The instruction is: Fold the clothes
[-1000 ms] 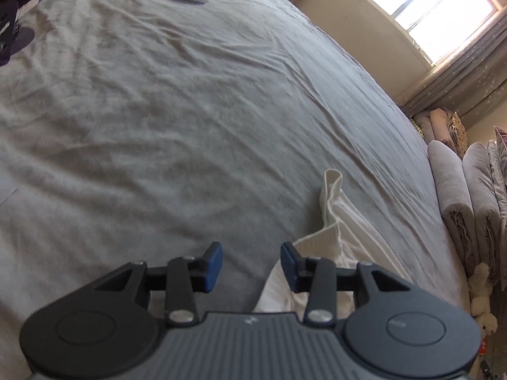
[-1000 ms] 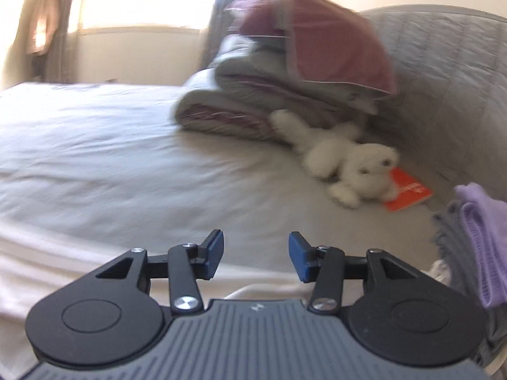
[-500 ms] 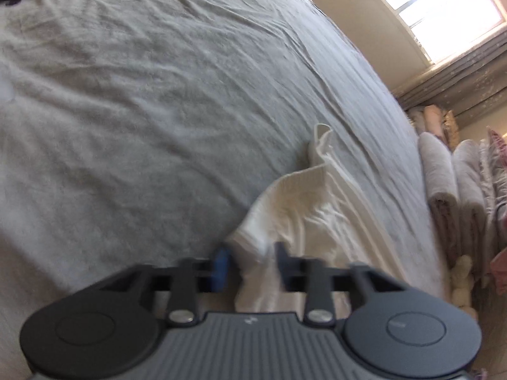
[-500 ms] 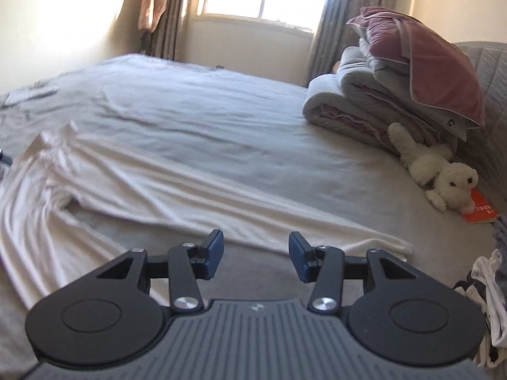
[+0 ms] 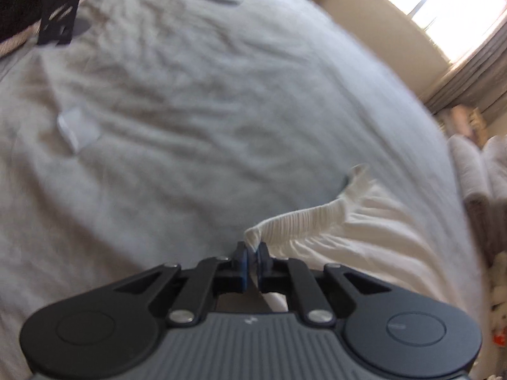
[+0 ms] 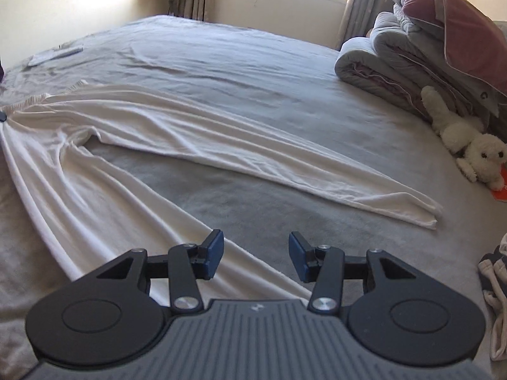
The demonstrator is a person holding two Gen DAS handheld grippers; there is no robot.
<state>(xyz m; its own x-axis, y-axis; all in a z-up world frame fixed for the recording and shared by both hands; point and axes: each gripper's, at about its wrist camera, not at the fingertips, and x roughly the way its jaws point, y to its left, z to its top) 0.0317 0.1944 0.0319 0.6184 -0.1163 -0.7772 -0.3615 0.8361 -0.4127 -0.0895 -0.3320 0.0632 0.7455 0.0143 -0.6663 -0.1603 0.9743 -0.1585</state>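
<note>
White trousers (image 5: 364, 221) in L gripper (image 5: 252, 258)

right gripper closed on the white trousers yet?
No: in the right wrist view the right gripper stands open above the near leg of the white ribbed trousers, its blue pads clear of the cloth.

Both the left gripper (image 5: 252, 255) and the right gripper (image 6: 256, 255) look alike — black linkage arms, silver screws, blue pads (image 6: 215, 250), ribbed grey body.

White ribbed cloth trousers (image 6: 133, 126) lie on a matt, creased grey bedsheet (image 6: 253, 72); fluffy plush toy dog (image 6: 469, 145) at three o'clock.
</note>
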